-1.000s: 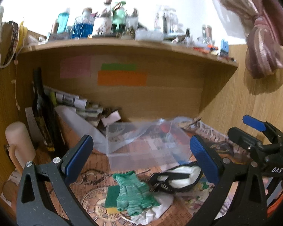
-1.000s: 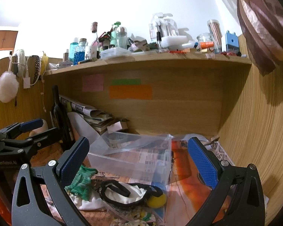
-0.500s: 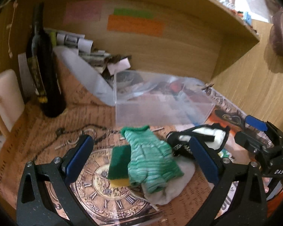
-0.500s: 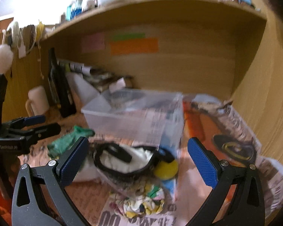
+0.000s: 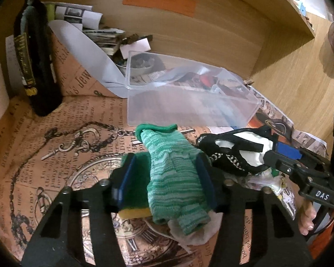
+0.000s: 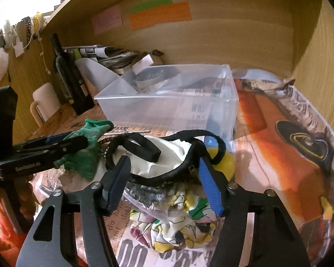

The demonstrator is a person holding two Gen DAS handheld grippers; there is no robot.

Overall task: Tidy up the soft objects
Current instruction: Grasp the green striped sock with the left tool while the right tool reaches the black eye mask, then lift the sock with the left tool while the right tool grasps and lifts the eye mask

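With my left gripper [image 5: 167,178] pinching the green sock [image 5: 173,173] at frame centre and my right gripper [image 6: 162,178] closing around the black-rimmed pouch [image 6: 167,155], I judge lifting both into the bin [image 5: 189,102] comes next.

Left gripper [image 5: 164,178] low over table, jaws partly closed, blue pads [image 5: 125,182] flanking green knit glove [image 5: 173,178] and sponge [image 5: 135,189], pressing their sides. Right gripper [image 6: 164,178] low beside it, jaws narrowed around black-rimmed white pouch [image 6: 164,155], pads at pouch edges. Bare fingers [image 5: 307,220] of right hand visible under right gripper handle.
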